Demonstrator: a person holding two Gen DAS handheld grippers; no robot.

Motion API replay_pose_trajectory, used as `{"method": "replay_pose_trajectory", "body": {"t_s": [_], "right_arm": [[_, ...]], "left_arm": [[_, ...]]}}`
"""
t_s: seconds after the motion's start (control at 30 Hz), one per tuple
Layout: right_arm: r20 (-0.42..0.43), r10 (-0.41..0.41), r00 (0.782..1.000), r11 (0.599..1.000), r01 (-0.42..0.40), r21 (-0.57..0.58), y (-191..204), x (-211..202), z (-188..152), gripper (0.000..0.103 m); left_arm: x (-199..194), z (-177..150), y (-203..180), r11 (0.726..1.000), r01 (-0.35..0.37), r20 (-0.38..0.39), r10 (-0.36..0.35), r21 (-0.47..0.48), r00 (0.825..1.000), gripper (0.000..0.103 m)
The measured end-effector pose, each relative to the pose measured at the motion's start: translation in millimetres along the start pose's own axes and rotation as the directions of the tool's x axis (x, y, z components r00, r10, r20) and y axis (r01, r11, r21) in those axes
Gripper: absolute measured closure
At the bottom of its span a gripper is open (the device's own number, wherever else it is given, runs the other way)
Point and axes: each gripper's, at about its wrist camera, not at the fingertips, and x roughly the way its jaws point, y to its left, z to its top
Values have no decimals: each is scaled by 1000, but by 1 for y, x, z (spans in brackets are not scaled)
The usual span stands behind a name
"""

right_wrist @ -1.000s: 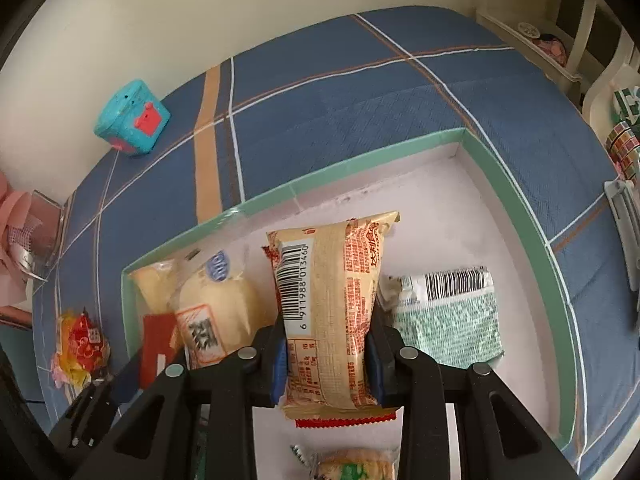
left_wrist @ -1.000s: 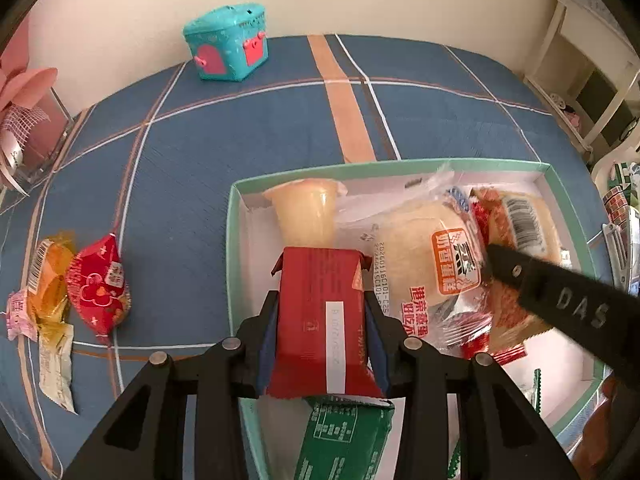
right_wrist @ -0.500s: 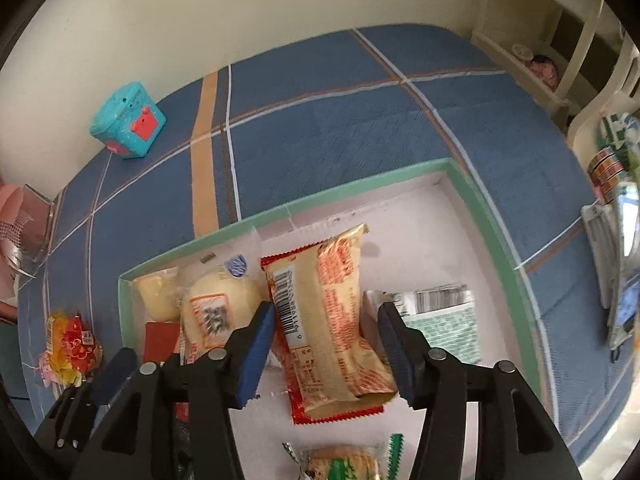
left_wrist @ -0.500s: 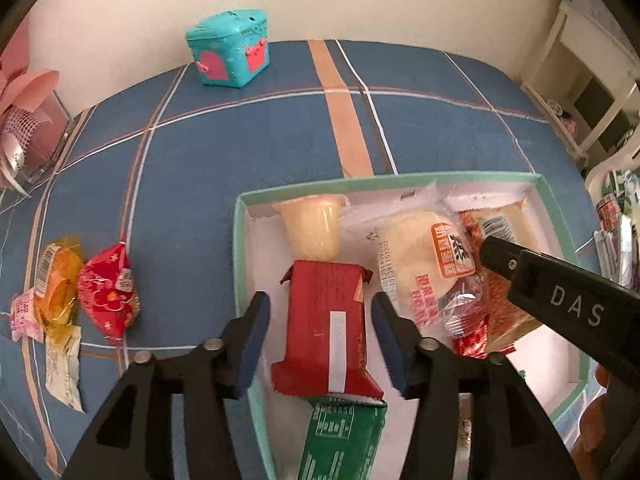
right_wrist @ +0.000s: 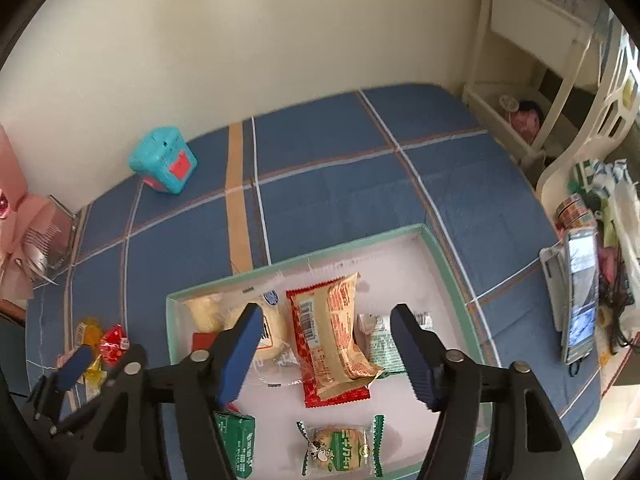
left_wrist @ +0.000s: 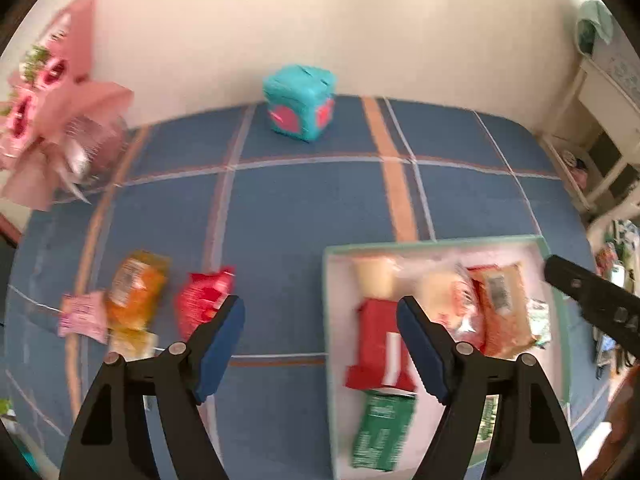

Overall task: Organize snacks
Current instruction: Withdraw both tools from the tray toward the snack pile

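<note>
Fingers (left_wrist: 224, 340) of the left gripper (left_wrist: 320, 336) are spreading apart with nothing pressed between the blue pads; beneath the gap lies bare blue plaid cloth (left_wrist: 304, 208) covering the bench, and the right-hand finger overlaps the red packet (left_wrist: 380, 344) that lies flat in the box; the left view is blurred. Right gripper (right_wrist: 326, 346) is likewise opening, its fingers (right_wrist: 244, 344) standing either side of the tan-and-red barcode packet (right_wrist: 334, 336) without touching it; that packet lies flat on the box floor, its top end tilted towards the right. Both packets sit inside the shallow green-rimmed white box (right_wrist: 448, 268), together with a pale round bun in clear wrap (right_wrist: 276, 328), a yellowish jelly cup (left_wrist: 374, 276) at the far left corner, a green-and-white sachet (right_wrist: 382, 344) just right of the barcode packet, a dark green packet (left_wrist: 382, 430) near the front edge, and a small green-ended biscuit wrapper (right_wrist: 340, 446) at the front. Outside the box, on the cloth to its left, lie a red sweet bag (left_wrist: 202, 300), an orange packet (left_wrist: 134, 292) and a small pink wrapper (left_wrist: 82, 314), close together. A turquoise toy box (left_wrist: 298, 106) stands at the far edge by the wall; pink wrapped flowers (left_wrist: 52, 120) sit at far left; a phone (right_wrist: 580, 288) rests beyond the bench's right edge.
</note>
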Motion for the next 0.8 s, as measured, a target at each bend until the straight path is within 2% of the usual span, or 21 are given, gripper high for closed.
{"method": "replay_pose_trajectory", "body": {"t_s": [0.1, 0.27, 0.37, 0.43, 0.57, 0.8], "right_arm": [[27, -4, 1000, 1000, 4, -7, 2, -12, 2, 24], [67, -3, 998, 1000, 5, -18, 6, -25, 4, 14], [81, -4, 997, 1000, 6, -30, 10, -30, 4, 9], [82, -2, 997, 999, 5, -36, 14, -30, 3, 4], [77, -1, 997, 998, 6, -60, 26, -28, 1, 2], [76, 24, 997, 994, -16, -108, 57, -28, -2, 0]], "left_arm": [[-11, 4, 15, 999, -12, 30, 13, -30, 999, 16], [-25, 8, 33, 997, -53, 81, 58, -60, 995, 15], [-32, 9, 43, 994, -73, 103, 80, -79, 991, 7], [-36, 9, 49, 993, -75, 113, 85, -90, 990, 6], [-37, 8, 61, 991, -85, 115, 97, -106, 989, 6], [-38, 5, 92, 979, -148, 105, 163, -139, 981, 6]]}}
